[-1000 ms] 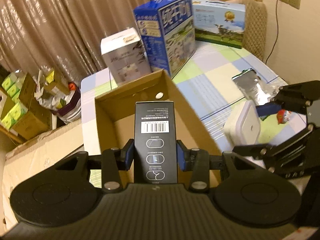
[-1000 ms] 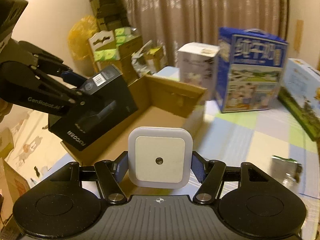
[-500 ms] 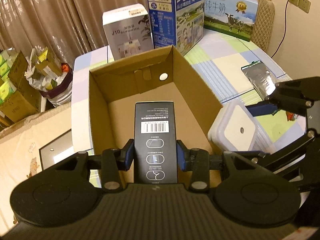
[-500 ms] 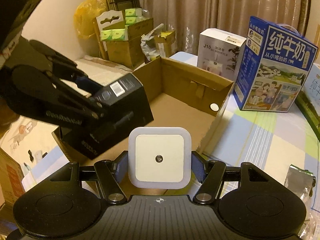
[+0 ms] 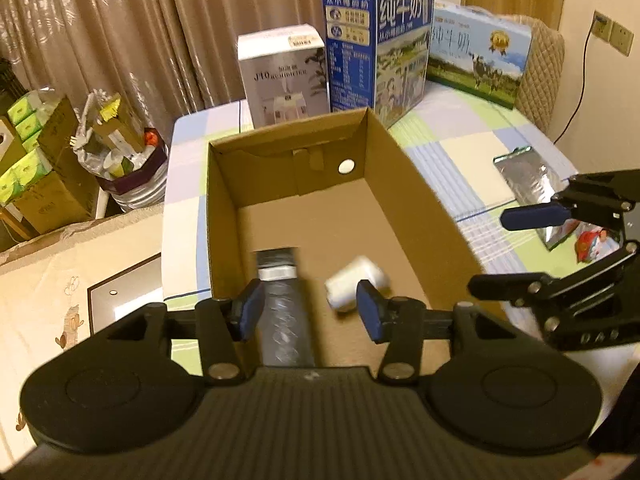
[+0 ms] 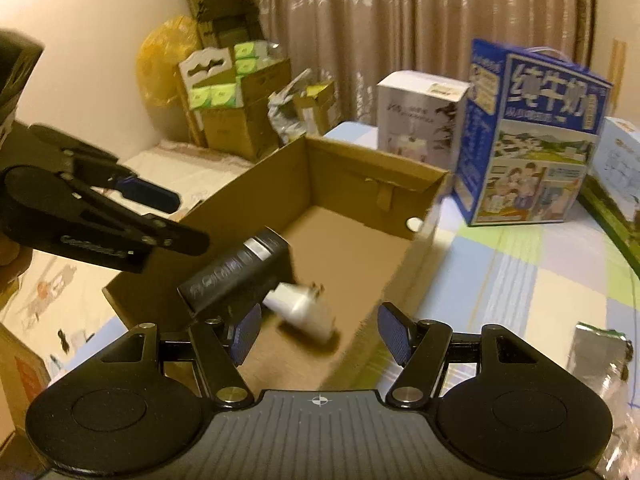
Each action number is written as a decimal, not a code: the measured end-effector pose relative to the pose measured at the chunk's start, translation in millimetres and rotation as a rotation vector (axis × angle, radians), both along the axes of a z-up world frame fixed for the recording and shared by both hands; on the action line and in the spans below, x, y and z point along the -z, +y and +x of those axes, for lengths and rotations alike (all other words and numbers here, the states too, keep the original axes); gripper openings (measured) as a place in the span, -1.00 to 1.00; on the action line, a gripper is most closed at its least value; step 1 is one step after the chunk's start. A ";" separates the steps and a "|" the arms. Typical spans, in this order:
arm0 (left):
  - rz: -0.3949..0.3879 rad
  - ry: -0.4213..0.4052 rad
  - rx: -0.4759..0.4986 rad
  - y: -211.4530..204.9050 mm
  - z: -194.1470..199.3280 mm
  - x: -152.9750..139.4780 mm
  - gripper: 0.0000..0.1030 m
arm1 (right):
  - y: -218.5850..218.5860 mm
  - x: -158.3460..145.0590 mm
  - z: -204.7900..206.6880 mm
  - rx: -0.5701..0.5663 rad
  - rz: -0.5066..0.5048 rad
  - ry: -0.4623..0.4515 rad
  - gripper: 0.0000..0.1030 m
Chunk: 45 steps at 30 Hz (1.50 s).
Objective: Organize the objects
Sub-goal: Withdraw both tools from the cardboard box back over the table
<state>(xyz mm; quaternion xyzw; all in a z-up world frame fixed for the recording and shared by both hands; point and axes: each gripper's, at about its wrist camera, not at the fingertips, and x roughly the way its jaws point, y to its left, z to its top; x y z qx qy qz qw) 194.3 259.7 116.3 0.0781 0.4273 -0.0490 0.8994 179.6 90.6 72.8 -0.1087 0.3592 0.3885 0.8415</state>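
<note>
An open cardboard box (image 5: 392,168) (image 6: 360,168) stands on the table. A black box (image 5: 284,304) (image 6: 236,276) and a white plug-in night light (image 5: 354,282) (image 6: 304,308), both blurred by motion, are inside it near its front. My left gripper (image 5: 310,306) is open above the box's near end, the black box below its fingers. My right gripper (image 6: 318,330) is open and empty over the box's near corner. It also shows in the left wrist view (image 5: 560,248); the left gripper shows in the right wrist view (image 6: 120,216).
A white carton (image 5: 282,76), a blue milk carton (image 5: 380,40) and a flat milk case (image 5: 478,56) stand behind the box. A silver foil pouch (image 5: 528,184) (image 6: 596,352) lies on the checked tablecloth to the right. Cardboard boxes and bags sit by the curtain.
Both grippers opened over the cardboard box. The black box left my left gripper and the night light left my right gripper; both dropped into the box.
</note>
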 end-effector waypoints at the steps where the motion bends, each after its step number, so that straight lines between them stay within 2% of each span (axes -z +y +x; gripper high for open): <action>1: -0.001 -0.009 -0.002 -2.1 -4.6 -3.8 -0.04 | -5.9 -3.2 -2.4 0.011 0.007 -0.002 0.21; 8: -0.021 -0.085 0.017 -37.7 -47.1 -29.4 0.14 | -59.7 -25.8 -30.3 0.117 0.046 -0.014 0.21; 14: -0.044 -0.149 0.083 -86.7 -85.1 -46.3 0.45 | -124.2 -38.6 -66.3 0.235 0.084 -0.028 0.21; 25: -0.150 -0.185 0.192 -181.2 -119.1 -37.5 0.92 | -257.5 -30.1 -117.3 0.480 0.091 -0.012 0.21; 30: -0.175 -0.161 0.190 -215.8 -110.1 -19.1 0.95 | -303.3 -28.2 -124.9 0.565 0.086 -0.018 0.21; 35: -0.157 -0.139 0.187 -236.7 -104.3 -2.2 0.96 | -330.6 -27.1 -122.4 0.613 0.094 -0.029 0.21; 45: -0.168 -0.108 0.178 -256.3 -87.6 24.3 0.98 | -356.3 -4.4 -110.9 0.630 0.052 -0.020 0.21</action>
